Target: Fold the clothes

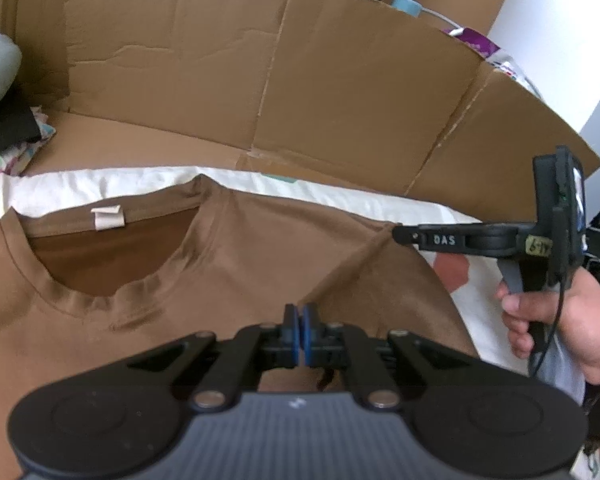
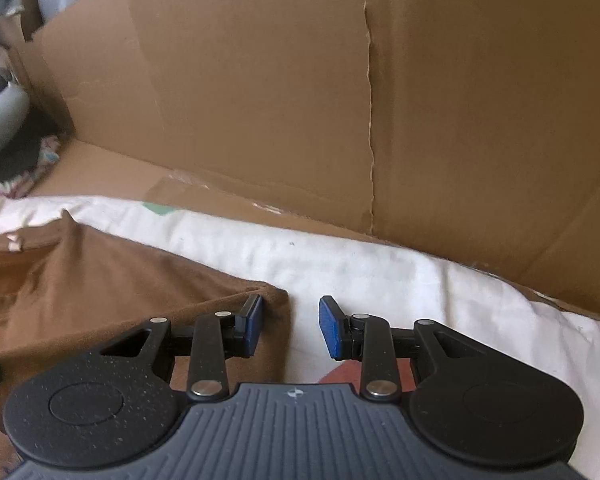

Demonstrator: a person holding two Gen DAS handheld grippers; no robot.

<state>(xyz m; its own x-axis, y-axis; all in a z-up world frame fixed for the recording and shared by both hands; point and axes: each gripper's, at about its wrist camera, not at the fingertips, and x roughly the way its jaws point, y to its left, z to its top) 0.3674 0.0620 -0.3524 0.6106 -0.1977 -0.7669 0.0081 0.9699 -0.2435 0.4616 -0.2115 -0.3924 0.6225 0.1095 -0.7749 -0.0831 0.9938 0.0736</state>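
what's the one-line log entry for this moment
left gripper: shut | right gripper: open, at shirt shoulder corner | shirt: flat on white sheet

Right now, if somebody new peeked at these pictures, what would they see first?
A big brown T-shirt lies spread on a white sheet, its neck hole and white label facing up. Behind it stands a tall wall of brown cardboard. Two black grippers stand out: the left gripper, blue fingers pressed together over the shirt, and the right gripper, fingers apart at the shirt's sleeve edge.
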